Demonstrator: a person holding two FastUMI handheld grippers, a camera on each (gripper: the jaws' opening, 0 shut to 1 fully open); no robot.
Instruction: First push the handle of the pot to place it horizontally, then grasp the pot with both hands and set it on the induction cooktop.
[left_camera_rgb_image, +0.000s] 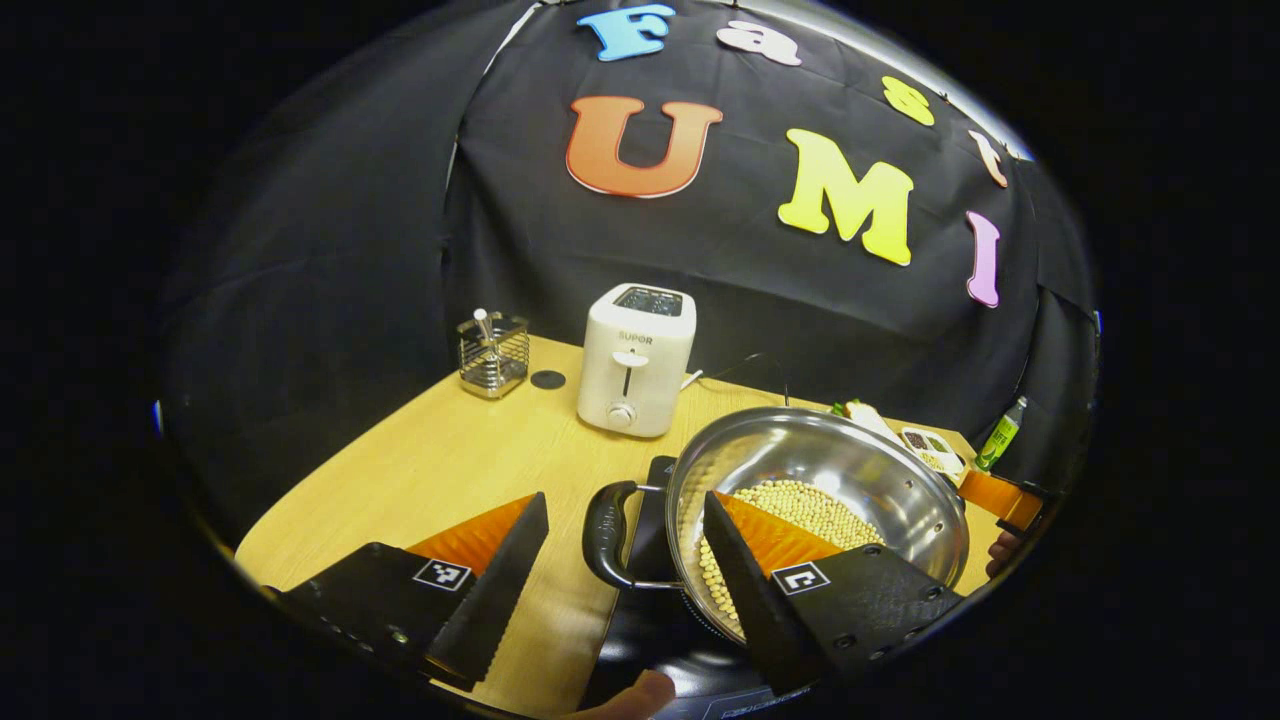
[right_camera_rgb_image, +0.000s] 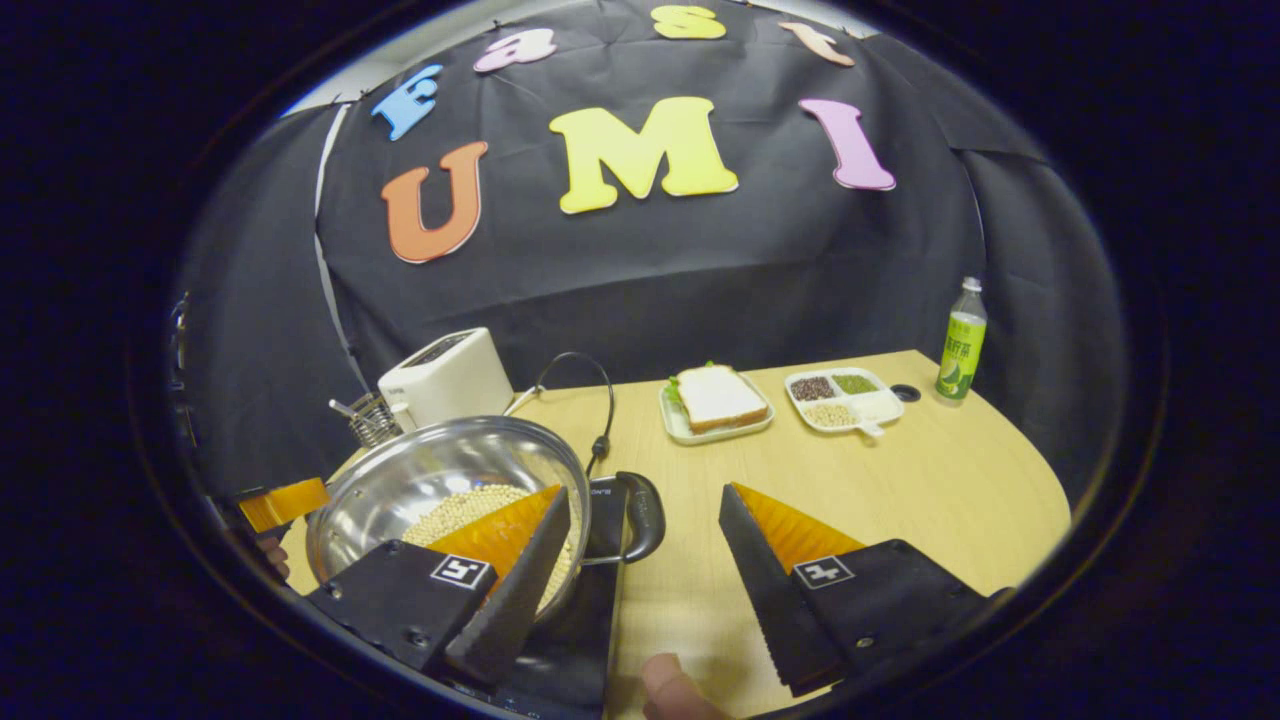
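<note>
A: Where do we have the pot (left_camera_rgb_image: 820, 490)?

B: We see it on the black cooktop (left_camera_rgb_image: 640, 625), steel, with pale beans (left_camera_rgb_image: 800, 510) heaped in the bottom. In the left gripper view the cooktop's dark slab shows under and in front of it.

A: And our left gripper (left_camera_rgb_image: 625, 560)?

B: Its fingers are spread wide. One finger is out over the bare table (left_camera_rgb_image: 450, 460); the other lies in front of the pot's bowl. The pot's left handle (left_camera_rgb_image: 610, 535), a black loop lying level, sits in the gap between them, touched by neither finger as far as we can tell.

A: The right gripper (right_camera_rgb_image: 645, 550)?

B: Wide apart too. In the right gripper view one finger overlaps the pot's rim and beans; the other is over bare wood. The right handle (right_camera_rgb_image: 640, 515) lies between them, gripped by neither.

A: What else do we see?

B: A white toaster (left_camera_rgb_image: 637, 360) and a wire rack (left_camera_rgb_image: 493, 353) stand behind the pot. Farther right, well apart from it, are a sandwich (right_camera_rgb_image: 718, 397) on its plate, a divided tray (right_camera_rgb_image: 845, 398) of grains, and a green bottle (right_camera_rgb_image: 960, 342) near the table's edge. A cord (right_camera_rgb_image: 590, 400) loops up behind the pot. A fingertip (right_camera_rgb_image: 670, 690) shows at the bottom of the right gripper view.
</note>
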